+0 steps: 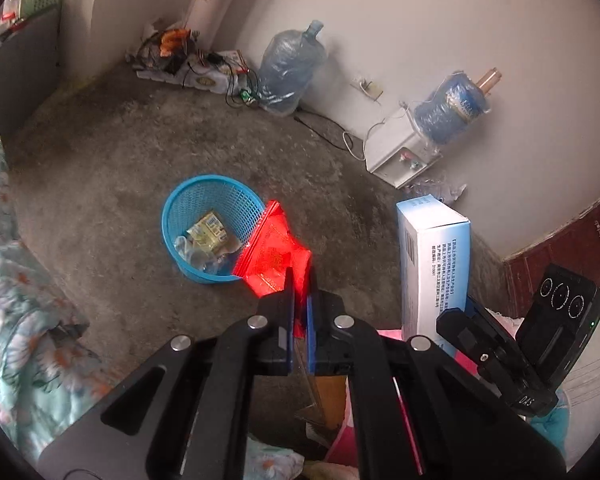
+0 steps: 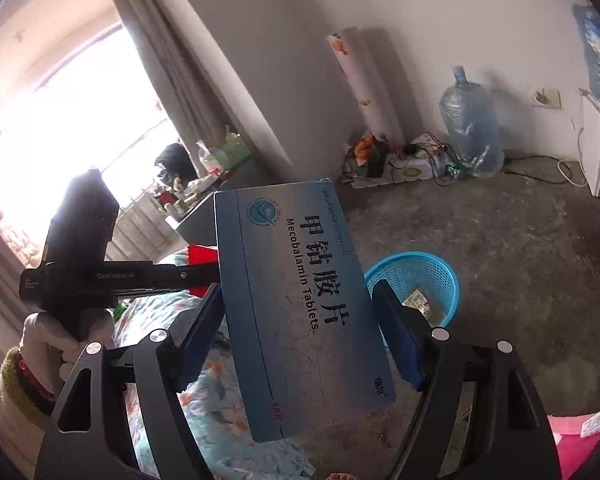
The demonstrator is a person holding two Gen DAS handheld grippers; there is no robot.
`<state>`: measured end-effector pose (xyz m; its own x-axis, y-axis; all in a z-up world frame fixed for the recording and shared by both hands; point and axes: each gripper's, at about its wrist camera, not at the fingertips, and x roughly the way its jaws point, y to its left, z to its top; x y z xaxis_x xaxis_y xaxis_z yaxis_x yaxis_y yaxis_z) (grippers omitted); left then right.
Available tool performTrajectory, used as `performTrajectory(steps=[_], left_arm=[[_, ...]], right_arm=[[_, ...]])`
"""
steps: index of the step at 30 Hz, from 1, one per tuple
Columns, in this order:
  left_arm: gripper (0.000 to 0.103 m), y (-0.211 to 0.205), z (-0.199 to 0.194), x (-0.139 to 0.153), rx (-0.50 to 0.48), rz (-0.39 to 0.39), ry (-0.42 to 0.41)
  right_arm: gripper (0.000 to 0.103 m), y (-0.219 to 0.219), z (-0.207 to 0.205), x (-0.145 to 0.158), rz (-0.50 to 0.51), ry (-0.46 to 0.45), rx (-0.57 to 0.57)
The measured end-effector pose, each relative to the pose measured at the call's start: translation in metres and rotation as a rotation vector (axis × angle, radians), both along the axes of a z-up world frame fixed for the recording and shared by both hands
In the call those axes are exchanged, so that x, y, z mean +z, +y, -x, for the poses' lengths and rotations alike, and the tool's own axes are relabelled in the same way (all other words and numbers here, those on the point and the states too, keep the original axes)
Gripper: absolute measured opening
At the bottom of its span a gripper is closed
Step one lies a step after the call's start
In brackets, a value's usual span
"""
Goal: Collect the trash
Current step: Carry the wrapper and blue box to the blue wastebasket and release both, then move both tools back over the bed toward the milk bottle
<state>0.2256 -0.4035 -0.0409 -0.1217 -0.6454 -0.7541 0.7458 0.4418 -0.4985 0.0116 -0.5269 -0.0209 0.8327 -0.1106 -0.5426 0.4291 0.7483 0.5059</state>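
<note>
My left gripper (image 1: pixel 300 280) is shut on a flat red packet (image 1: pixel 274 252), which hangs over the near right rim of a blue mesh basket (image 1: pixel 180 200) on the floor. The basket holds a yellow carton (image 1: pixel 212 232) and clear plastic scraps. My right gripper (image 2: pixel 298 292) is shut on a blue medicine box (image 2: pixel 300 320), its pads pressing on the two long sides. In the left wrist view that box (image 1: pixel 434 256) stands upright to the right of the basket. From the right wrist view the basket (image 2: pixel 432 268) lies behind the box, with the left gripper (image 2: pixel 196 276) and red packet (image 2: pixel 202 256) at the left.
Two large wrapped water bottles (image 1: pixel 288 68) (image 1: pixel 452 108), a white dispenser (image 1: pixel 400 156) and a tangle of cables and boxes (image 1: pixel 188 60) line the far wall. Floral bedding (image 1: pixel 16 280) lies on the left, pink cloth (image 2: pixel 580 444) on the right. Bare concrete floor (image 1: pixel 100 184) surrounds the basket.
</note>
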Motion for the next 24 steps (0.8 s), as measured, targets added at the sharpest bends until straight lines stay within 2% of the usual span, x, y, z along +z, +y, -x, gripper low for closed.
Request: performTrajectory(steps=[5,9,10,12,13,14,16,19,24], left_arm=[[0.003,-0.062,-0.028,-0.057,0.024,-0.072,0.037],[0.004,-0.097,-0.058,-0.096,0.07,-0.123,0.03],[0.006,-0.104,-0.065,-0.106,0.077,-0.13,0.028],[0.02,-0.119,-0.078,-0.124,0.084,-0.147,0.014],[0.034,-0.124,-0.083,-0.132,0.1,-0.163,-0.003],[0.042,-0.127,-0.087,-0.138,0.121,-0.17,-0.023],[0.049,-0.127,-0.093,-0.144,0.166,-0.163,-0.039],[0.05,-0.12,-0.098,-0.148,0.186,-0.144,0.001],[0.05,-0.11,-0.094,-0.133,0.15,-0.126,-0.05]], right_arm=[[0.073,-0.053,-0.042,-0.051,-0.118,0.059,-0.043],[0.074,-0.097,-0.081,-0.09,-0.205,0.122,-0.109],[0.074,-0.108,-0.092,-0.101,-0.229,0.132,-0.127],[0.074,-0.128,-0.113,-0.126,-0.273,0.15,-0.134],[0.075,-0.136,-0.123,-0.138,-0.28,0.174,-0.144],[0.075,-0.143,-0.132,-0.152,-0.283,0.205,-0.162],[0.075,-0.153,-0.144,-0.176,-0.31,0.251,-0.189],[0.075,-0.155,-0.145,-0.203,-0.36,0.294,-0.252],[0.075,-0.144,-0.14,-0.216,-0.327,0.304,-0.242]])
